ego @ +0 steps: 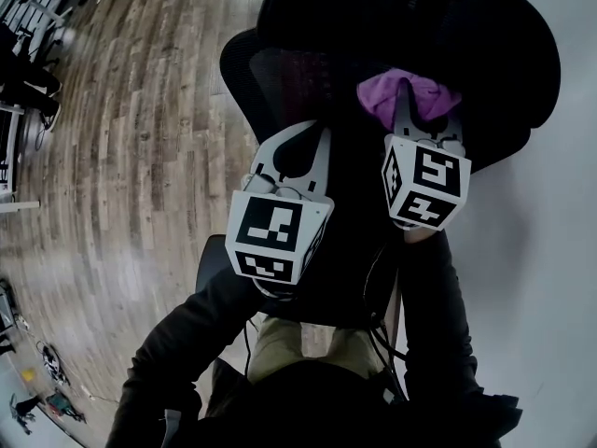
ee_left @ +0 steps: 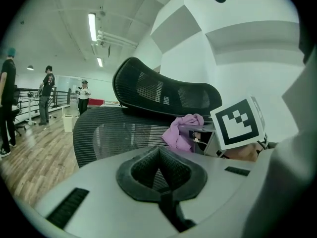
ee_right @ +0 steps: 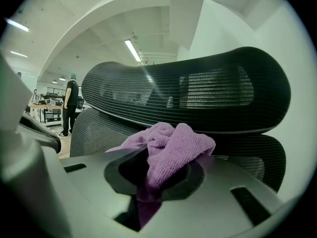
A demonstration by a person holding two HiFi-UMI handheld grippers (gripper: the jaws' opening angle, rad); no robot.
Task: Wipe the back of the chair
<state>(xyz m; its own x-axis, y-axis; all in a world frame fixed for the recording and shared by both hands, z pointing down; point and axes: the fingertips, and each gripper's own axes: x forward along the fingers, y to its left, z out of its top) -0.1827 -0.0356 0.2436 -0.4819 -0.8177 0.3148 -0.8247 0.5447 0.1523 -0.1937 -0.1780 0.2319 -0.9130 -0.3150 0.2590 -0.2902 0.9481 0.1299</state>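
Right gripper: jaws clamped on crumpled purple microfibre cloth, near black mesh chair back. Left gripper: jaws closed, empty. Risk: bunched cloth snagging mesh, pulling free.

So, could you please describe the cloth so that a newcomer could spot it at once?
Find the black mesh office chair, then its curved headrest on top. Just in front of it, the right gripper is shut on a crumpled purple cloth, the only soft, bright thing amid all the black mesh.
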